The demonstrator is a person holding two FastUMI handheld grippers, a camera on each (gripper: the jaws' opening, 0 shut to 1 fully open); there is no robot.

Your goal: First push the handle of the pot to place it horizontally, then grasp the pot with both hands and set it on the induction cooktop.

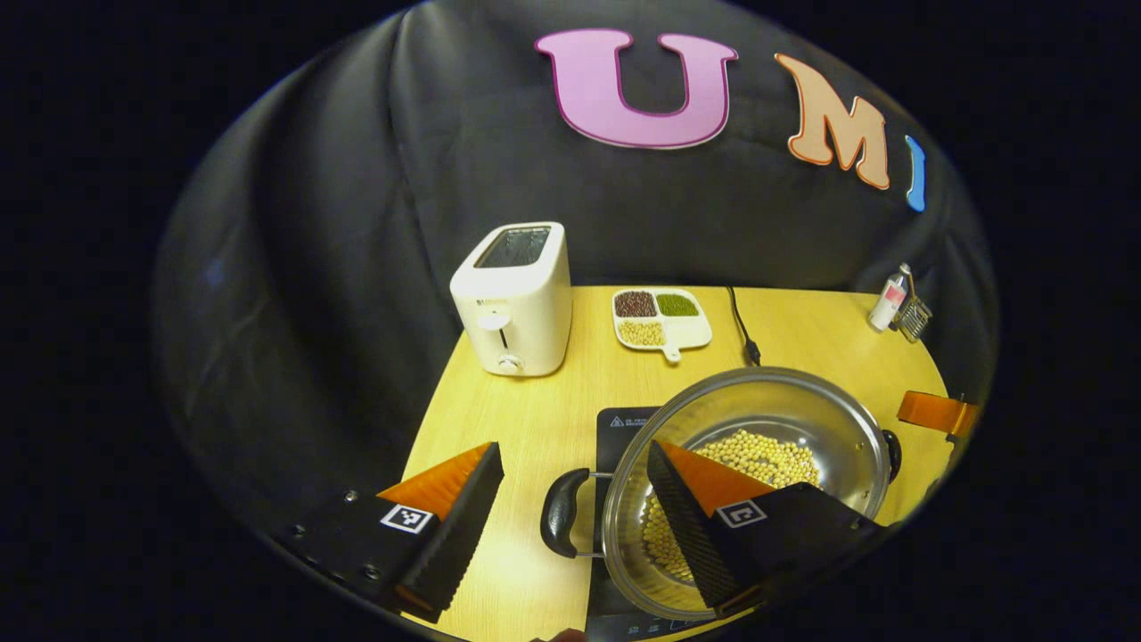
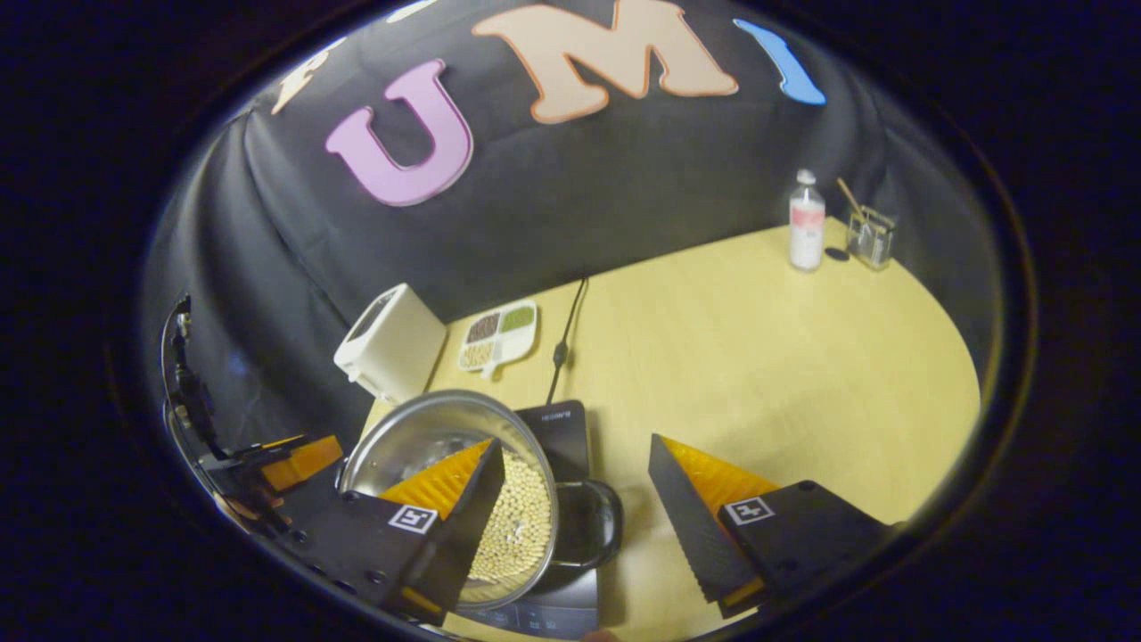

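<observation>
A steel pot (image 1: 767, 397) holding soybeans rests on the black induction cooktop (image 1: 624, 423) at the table's front. In the left gripper view, my left gripper (image 1: 575, 446) is open, straddling the pot's black left handle (image 1: 562, 513); one finger is outside on the table side, the other over the pot's rim. The right gripper (image 1: 936, 412) shows past the far handle (image 1: 891, 453). In the right gripper view, my right gripper (image 2: 575, 441) is open around the pot's other handle (image 2: 613, 522), one finger over the pot (image 2: 419, 437) and cooktop (image 2: 562, 423). The left gripper (image 2: 285, 464) sits beyond.
A white toaster (image 1: 517, 299) stands at the back left, beside a divided dish of beans (image 1: 660, 318). A black cable (image 1: 742, 330) runs to the cooktop. A bottle (image 2: 807, 223) and a glass holder with sticks (image 2: 869, 234) stand at the far right corner of the yellow table (image 2: 758, 357).
</observation>
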